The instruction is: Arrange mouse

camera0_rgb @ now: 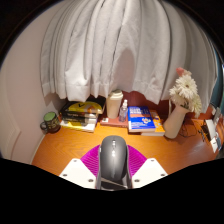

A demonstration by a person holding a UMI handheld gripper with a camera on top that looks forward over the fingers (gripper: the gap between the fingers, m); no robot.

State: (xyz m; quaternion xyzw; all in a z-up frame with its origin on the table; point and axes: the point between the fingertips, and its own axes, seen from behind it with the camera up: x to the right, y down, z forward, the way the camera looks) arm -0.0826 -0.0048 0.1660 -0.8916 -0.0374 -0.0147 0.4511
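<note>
A dark grey computer mouse (pixel 114 160) sits between my gripper's (pixel 114 166) two fingers. The magenta pads (pixel 91 158) press against both of its sides, and its nose points forward. The mouse is held above the orange-brown desk (pixel 70 146), clear of its surface. The rear of the mouse is hidden low down between the white finger bases.
A stack of books (pixel 83 112) and a small green jar (pixel 50 122) stand at the back left. A blue book (pixel 145 121) lies at the back centre-right. A vase with pale flowers (pixel 180 105) stands to the right. White curtains (pixel 110 50) hang behind the desk.
</note>
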